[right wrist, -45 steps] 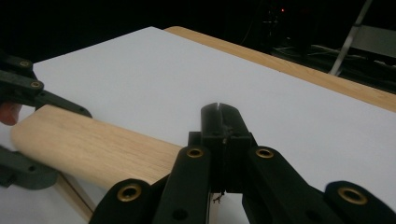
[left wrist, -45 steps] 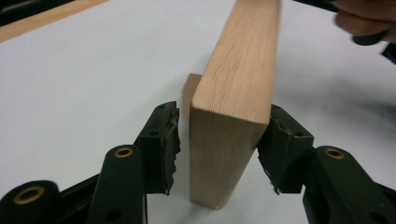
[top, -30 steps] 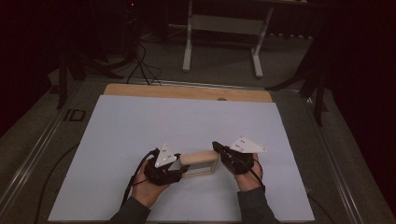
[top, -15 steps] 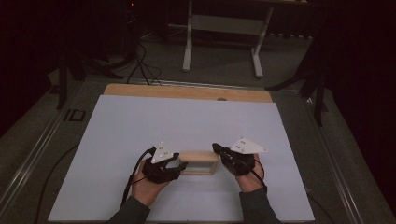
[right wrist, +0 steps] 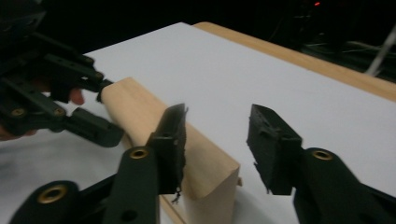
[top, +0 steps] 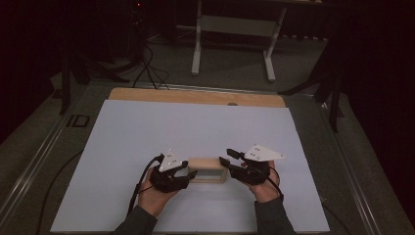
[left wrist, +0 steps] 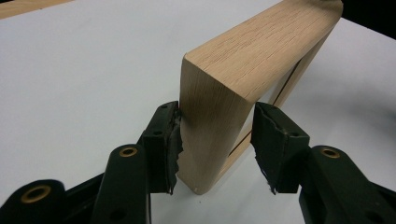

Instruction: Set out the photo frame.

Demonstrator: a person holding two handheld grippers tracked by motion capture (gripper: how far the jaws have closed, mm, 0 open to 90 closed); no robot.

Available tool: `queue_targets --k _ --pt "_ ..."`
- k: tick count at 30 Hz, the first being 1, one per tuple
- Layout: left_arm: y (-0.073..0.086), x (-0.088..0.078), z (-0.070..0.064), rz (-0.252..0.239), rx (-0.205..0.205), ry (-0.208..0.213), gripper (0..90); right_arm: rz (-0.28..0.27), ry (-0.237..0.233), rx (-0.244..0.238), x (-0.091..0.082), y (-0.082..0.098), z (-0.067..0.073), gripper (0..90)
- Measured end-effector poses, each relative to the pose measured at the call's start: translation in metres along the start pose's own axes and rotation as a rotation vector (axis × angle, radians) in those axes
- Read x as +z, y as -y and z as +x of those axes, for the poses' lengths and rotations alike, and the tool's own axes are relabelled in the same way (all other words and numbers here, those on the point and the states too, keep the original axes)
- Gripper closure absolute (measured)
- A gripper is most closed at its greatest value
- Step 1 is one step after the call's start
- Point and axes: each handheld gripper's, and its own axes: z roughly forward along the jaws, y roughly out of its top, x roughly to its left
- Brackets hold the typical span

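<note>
My left gripper (top: 192,172) sits at the left end of the wooden frame (top: 208,170). In the left gripper view the frame's end (left wrist: 212,135) stands between the jaws: one pad touches the wood, the other stands clear, so the grip is loose, jaws spread, no clamp. The frame stands on edge on the white sheet (top: 147,132) covering the desk (top: 195,95), near its front edge, between my two hands. My right gripper (top: 226,161) is at the frame's right end; its jaws have just been opening and stand released, one beside the wood (right wrist: 205,163), nothing pressed between them.
</note>
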Motion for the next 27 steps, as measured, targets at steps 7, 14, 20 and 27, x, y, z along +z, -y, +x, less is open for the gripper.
queue_targets --k 7,14,20,27 --pt "-0.001 0.000 0.002 -0.011 -0.008 0.006 53.0 0.038 -0.034 -0.003 0.003 0.003 0.002 45.8" --pt "-0.002 0.001 0.003 -0.019 -0.011 0.017 53.8 0.077 -0.062 -0.007 0.005 0.007 0.000 42.9" --pt "-0.002 0.001 0.004 -0.020 -0.008 0.016 54.0 0.105 -0.073 -0.025 0.006 0.012 -0.002 43.5" --pt "-0.003 0.001 0.003 -0.020 0.000 0.012 54.5 0.116 -0.089 -0.031 0.006 0.015 -0.004 42.9"
